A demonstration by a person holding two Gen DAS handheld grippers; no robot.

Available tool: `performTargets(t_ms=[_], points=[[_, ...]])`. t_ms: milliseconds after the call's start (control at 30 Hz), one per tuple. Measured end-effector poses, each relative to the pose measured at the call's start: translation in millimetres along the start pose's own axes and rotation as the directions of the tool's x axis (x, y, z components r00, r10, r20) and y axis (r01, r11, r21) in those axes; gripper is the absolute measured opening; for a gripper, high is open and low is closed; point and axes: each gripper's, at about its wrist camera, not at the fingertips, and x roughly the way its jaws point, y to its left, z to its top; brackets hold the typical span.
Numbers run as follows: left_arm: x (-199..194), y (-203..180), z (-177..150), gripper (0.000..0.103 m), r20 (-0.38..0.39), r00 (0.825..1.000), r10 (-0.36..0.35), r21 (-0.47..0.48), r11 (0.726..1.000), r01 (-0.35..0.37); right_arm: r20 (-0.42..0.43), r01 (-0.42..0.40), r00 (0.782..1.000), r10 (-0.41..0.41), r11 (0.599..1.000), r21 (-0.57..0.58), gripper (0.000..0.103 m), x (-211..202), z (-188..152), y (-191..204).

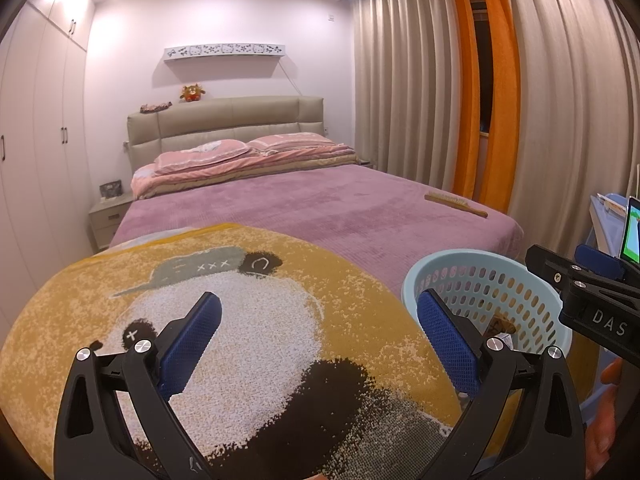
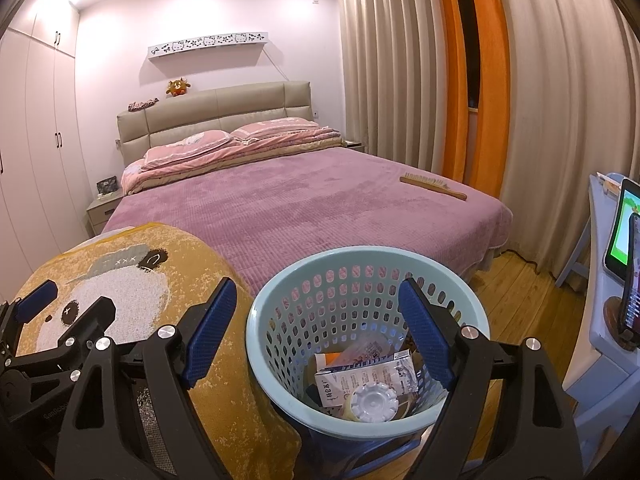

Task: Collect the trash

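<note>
A light-blue perforated basket (image 2: 260,312) stands at the foot of the bed, beside a yellow panda-print blanket (image 2: 168,272). Inside it lie a white carton (image 2: 360,376), a round white lid (image 2: 376,402) and other wrappers. My right gripper (image 2: 318,300) hovers over the basket with its jaws wide apart and nothing between them. My left gripper (image 1: 320,312) is open above the panda blanket (image 1: 240,320), empty, with the basket (image 1: 532,304) just to its right. The right gripper's black body (image 1: 592,300) shows at the right edge of the left wrist view.
A bed with a purple cover (image 2: 300,204) fills the middle, pillows at its head. A wooden brush (image 2: 434,186) lies on its right side. Curtains (image 2: 540,120) hang on the right; a blue stand with a lit phone (image 2: 624,236) is at the far right. Wardrobes (image 1: 36,140) line the left wall.
</note>
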Motion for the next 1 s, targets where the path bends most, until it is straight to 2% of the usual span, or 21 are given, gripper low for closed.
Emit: performTargets(t_ms=[1000], points=[[-1.5, 0.9, 0.6, 0.095, 0.006, 1.0, 0.003, -0.008, 1.0, -0.003, -0.003, -0.006, 1.0, 0.006, 1.0, 0.002, 0.079, 0.5, -2.9, 3.5]])
